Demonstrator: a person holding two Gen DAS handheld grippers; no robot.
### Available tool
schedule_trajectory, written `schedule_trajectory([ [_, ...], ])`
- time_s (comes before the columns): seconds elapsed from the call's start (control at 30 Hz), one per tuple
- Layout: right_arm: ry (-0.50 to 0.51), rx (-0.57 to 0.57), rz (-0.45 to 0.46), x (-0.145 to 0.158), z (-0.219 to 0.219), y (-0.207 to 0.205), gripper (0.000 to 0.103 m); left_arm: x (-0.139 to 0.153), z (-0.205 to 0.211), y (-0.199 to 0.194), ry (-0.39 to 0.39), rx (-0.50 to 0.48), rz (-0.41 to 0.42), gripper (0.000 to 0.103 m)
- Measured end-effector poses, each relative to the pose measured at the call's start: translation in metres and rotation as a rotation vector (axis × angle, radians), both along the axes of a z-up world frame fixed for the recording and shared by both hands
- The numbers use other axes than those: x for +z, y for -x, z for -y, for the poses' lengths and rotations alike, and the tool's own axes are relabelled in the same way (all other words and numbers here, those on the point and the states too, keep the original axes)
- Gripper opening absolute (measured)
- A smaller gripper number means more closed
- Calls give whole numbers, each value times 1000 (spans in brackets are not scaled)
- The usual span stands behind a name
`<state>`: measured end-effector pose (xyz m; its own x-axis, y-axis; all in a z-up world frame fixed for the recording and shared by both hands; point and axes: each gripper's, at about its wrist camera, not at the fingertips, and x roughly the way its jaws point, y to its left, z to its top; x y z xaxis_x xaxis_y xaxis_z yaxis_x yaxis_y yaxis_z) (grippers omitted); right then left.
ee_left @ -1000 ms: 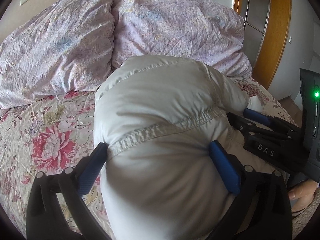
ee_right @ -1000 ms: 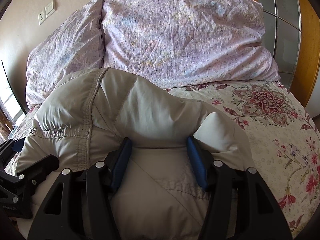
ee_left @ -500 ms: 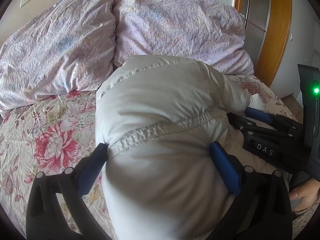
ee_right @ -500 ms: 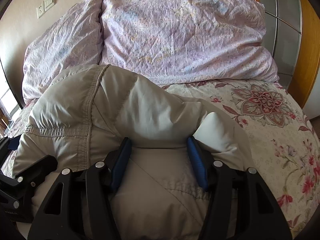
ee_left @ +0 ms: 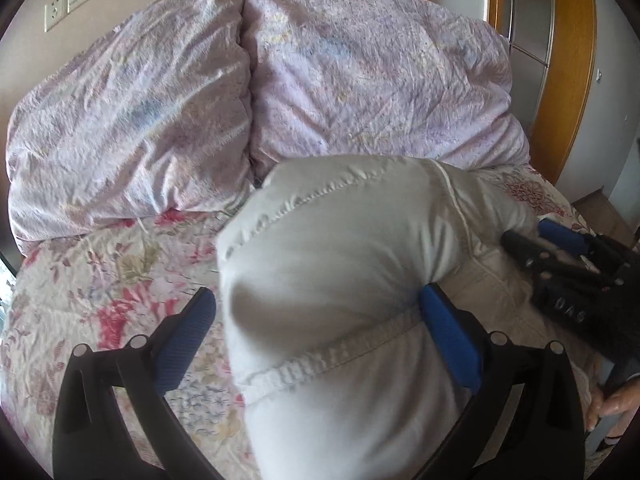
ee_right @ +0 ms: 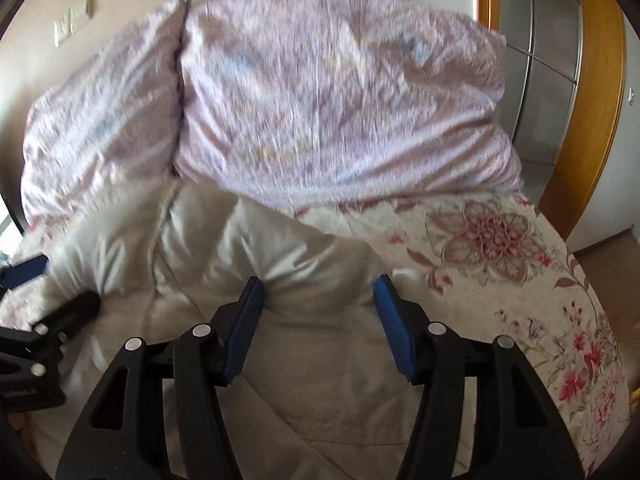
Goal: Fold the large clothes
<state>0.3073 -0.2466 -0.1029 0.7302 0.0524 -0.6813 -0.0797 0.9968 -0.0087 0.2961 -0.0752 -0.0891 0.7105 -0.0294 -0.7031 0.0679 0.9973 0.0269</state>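
A puffy off-white padded jacket lies bunched on a floral bedspread. My left gripper is open wide; its right pad touches the jacket's fold, its left pad stands clear over the bedspread. In the right wrist view the jacket lies lower and flatter. My right gripper is open, its blue pads on either side of a jacket fold. Each gripper shows in the other's view: the right one at the right edge, the left one at the left edge.
Two large lilac pillows lean against the wall at the head of the bed. A wooden door frame and wardrobe stand at the right. The bed's right edge drops to a wooden floor. A hand holds the right gripper.
Both grippers have let go and opened. The jacket has dropped from a raised hump and settled lower toward the pillows. The right wrist view is blurred from motion.
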Motion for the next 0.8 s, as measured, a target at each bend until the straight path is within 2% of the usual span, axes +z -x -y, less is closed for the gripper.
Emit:
schedule_trajectory([
  [0.33,-58,17,-59,-25,7,-10,63,-18,6,-4,5,6,-31,101],
  [0.8,-30,15,-76,-32,0,-13,64,-31,2,-6,26,20,-24,101],
])
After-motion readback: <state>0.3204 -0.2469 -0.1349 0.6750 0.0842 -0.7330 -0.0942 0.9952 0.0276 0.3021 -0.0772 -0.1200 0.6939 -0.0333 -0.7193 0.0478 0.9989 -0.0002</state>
